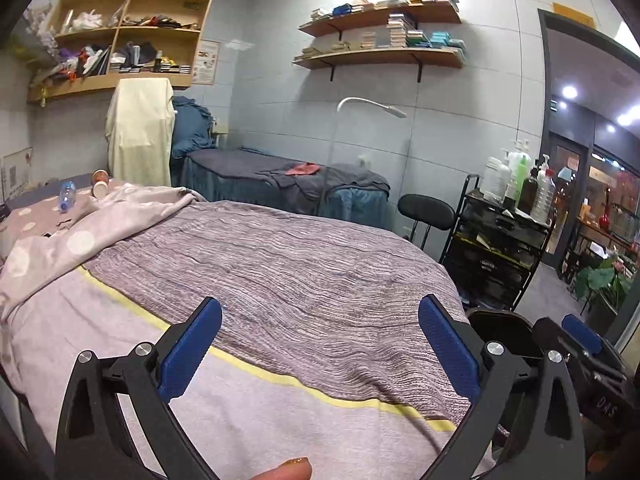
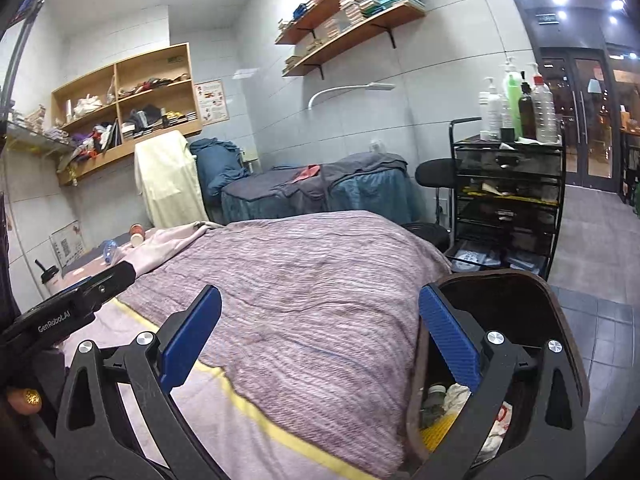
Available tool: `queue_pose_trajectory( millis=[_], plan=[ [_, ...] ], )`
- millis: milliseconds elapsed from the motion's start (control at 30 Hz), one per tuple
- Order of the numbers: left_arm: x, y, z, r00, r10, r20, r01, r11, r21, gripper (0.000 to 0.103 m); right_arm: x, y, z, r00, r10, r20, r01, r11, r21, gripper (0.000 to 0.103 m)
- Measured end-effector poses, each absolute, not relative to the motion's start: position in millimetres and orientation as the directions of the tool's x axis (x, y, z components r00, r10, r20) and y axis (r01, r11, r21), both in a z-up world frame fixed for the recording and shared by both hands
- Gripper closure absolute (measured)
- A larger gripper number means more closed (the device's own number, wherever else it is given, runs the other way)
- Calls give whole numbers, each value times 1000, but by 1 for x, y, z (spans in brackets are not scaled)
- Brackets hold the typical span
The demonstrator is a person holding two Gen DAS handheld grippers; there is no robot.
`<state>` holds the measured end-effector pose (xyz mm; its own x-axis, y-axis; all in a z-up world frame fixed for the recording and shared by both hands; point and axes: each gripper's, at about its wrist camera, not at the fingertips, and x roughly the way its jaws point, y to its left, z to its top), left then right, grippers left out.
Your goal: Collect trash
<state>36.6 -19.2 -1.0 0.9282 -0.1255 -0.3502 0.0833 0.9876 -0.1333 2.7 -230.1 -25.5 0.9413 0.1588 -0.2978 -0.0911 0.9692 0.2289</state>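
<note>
Both grippers, left (image 1: 320,344) and right (image 2: 320,340), hang released and empty over the bed (image 1: 304,248). The bin (image 2: 520,360) beside the bed already holds some trash (wrappers, a small jar, hard to tell more). Left to collect, by the look of it: the bottle (image 1: 66,196) and two cups (image 1: 100,183) at the far end of the bed, well apart from both grippers. Readable: "GenRobot.AI" on the left gripper's body.
</note>
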Motion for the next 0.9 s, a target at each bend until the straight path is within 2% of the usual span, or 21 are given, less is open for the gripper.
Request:
queue_pose_trajectory(
  millis=[200, 900],
  plan=[
    [27, -10, 0, 938, -113, -328, 68, 987, -146, 6, -2, -210, -24, 933, 193, -304, -137, 971, 197, 6],
    [22, -3, -1, 945, -128, -302, 79, 982, -170, 6, -5, -200, -19, 932, 191, -309, -136, 972, 190, 6]
  ],
)
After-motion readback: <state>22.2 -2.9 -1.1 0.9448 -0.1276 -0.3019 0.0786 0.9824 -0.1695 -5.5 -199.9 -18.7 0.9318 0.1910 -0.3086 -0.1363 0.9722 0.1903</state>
